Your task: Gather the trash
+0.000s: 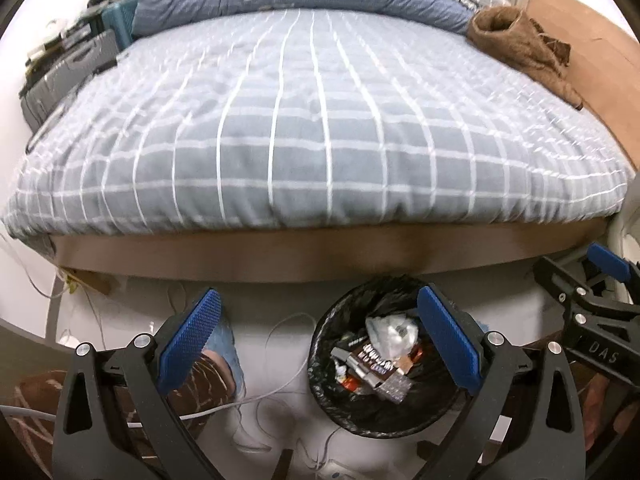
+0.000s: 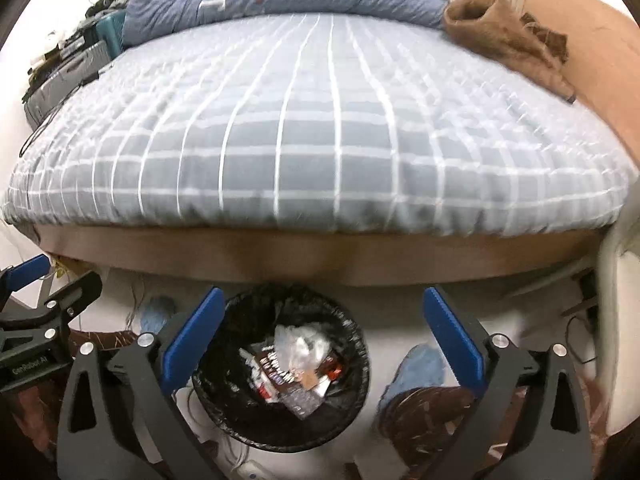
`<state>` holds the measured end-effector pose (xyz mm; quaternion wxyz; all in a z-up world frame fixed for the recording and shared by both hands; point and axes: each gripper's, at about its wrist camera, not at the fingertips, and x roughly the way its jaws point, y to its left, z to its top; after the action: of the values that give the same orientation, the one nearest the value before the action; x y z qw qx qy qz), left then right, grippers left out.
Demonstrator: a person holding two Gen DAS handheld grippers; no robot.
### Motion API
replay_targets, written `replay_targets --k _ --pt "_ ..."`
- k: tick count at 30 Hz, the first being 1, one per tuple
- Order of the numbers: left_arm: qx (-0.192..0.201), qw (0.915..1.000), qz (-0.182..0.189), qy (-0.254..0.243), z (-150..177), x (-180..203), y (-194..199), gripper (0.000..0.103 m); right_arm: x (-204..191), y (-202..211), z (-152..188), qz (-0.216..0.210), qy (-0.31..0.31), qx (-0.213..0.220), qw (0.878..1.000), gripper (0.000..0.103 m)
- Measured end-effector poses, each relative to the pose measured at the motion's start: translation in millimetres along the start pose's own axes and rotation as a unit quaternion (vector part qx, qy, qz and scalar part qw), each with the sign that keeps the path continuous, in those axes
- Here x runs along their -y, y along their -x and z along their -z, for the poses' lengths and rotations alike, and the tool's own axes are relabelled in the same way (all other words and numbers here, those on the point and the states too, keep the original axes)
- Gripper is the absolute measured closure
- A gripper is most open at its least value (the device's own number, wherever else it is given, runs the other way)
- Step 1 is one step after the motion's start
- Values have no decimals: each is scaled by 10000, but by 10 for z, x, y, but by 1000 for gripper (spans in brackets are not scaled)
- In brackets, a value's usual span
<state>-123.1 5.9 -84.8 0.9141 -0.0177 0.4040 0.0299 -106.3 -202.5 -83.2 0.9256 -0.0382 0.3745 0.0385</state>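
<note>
Right wrist view: the right gripper (image 2: pixel 320 336) hangs with its jaws spread wide and nothing between them, directly above the black-lined bin (image 2: pixel 280 372) on the floor, where the trash (image 2: pixel 294 364), wrappers and crumpled plastic, lies inside. In the left wrist view the left gripper (image 1: pixel 320 344) is likewise apart and empty, the bin just below its right finger and the bed (image 1: pixel 320 120) ahead. The drop looks done, so lift straight clear of the rim, avoid snagging the liner, then search the bed and floor for more.
</note>
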Motion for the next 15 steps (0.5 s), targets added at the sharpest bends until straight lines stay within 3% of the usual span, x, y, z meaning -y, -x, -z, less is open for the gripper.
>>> replay_targets --k 9,15 --pt "618 9979 156 -99 -126 155 775 6 147 851 -141 153 -21 724 9973 8" --pt "890 9957 239 -79 -48 198 1224 6 188 1280 -89 5 -226 934 9954 8"
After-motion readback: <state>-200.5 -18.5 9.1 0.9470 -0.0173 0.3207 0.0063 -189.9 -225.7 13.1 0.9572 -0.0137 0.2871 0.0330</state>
